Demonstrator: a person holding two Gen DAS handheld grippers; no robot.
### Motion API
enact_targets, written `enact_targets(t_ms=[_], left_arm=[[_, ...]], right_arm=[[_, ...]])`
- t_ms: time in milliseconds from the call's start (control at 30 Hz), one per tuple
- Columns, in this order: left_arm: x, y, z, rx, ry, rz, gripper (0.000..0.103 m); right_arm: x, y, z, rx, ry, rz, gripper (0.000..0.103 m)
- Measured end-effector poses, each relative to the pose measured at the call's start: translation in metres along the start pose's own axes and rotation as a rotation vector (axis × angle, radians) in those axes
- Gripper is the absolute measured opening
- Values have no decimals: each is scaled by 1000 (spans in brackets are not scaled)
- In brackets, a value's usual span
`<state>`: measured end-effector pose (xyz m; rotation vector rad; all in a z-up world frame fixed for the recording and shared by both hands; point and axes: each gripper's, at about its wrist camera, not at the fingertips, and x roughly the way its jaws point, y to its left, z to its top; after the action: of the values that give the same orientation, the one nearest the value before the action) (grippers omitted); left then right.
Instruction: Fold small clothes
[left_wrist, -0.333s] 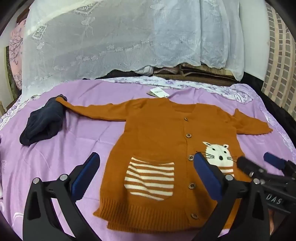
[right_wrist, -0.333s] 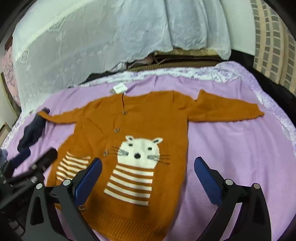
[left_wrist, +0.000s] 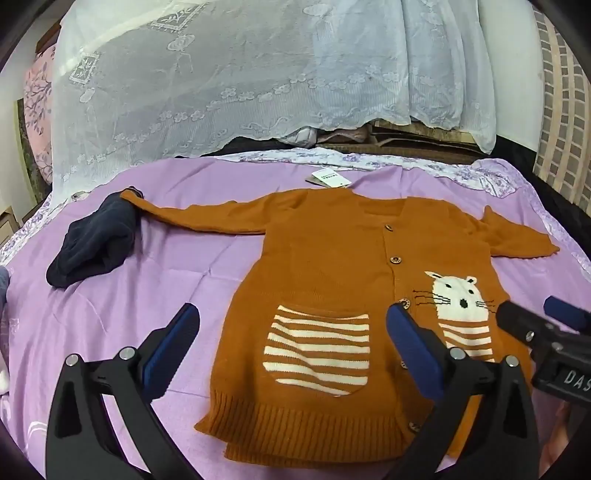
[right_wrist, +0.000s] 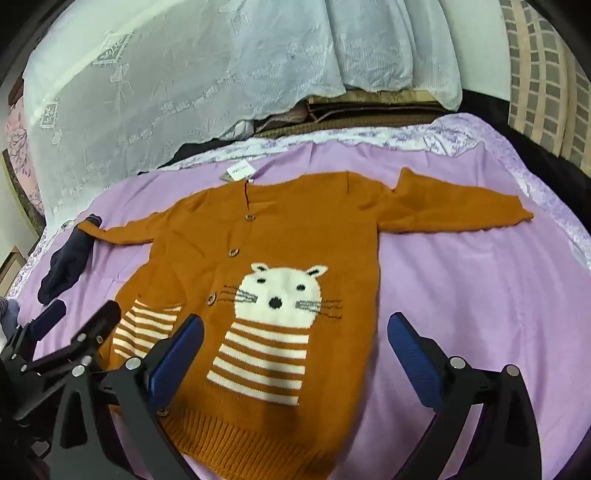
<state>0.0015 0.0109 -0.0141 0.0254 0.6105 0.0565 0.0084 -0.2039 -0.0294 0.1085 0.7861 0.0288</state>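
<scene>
An orange knitted cardigan (left_wrist: 325, 251) with wooden buttons, a striped pocket and a white cat face lies flat and face up on the purple bedsheet (left_wrist: 166, 273), both sleeves spread out. It also shows in the right wrist view (right_wrist: 295, 236). My left gripper (left_wrist: 291, 332) is open and empty, above the hem at the striped pocket. My right gripper (right_wrist: 295, 343) is open and empty, above the hem below the cat. A paper tag (left_wrist: 327, 178) lies at the collar.
A dark navy garment (left_wrist: 92, 243) lies bunched at the end of the left sleeve. A white lace cover (left_wrist: 258, 74) drapes over piled things behind the bed. The bed's edge with a floral border (right_wrist: 546, 206) runs along the right.
Both grippers have shifted only slightly relative to the cardigan. The cardigan has not moved.
</scene>
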Motion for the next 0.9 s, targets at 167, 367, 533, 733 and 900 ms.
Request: enact_targets(t_ms=[167, 367, 533, 733, 900], left_arm=[[4, 6, -1, -17, 16, 2, 99], [4, 7, -5, -29, 23, 6, 99], [7, 8, -7, -23, 30, 7, 99], [7, 8, -7, -21, 28, 8, 99], [7, 8, -8, -21, 28, 8, 99]], right_arm=[[-9, 3, -4, -26, -36, -27, 100], [-7, 6, -6, -38, -43, -34, 100], [-8, 3, -6, -23, -46, -26, 100], [-9, 3, -5, -18, -49, -24, 100], [-10, 2, -5, -16, -49, -22, 100]])
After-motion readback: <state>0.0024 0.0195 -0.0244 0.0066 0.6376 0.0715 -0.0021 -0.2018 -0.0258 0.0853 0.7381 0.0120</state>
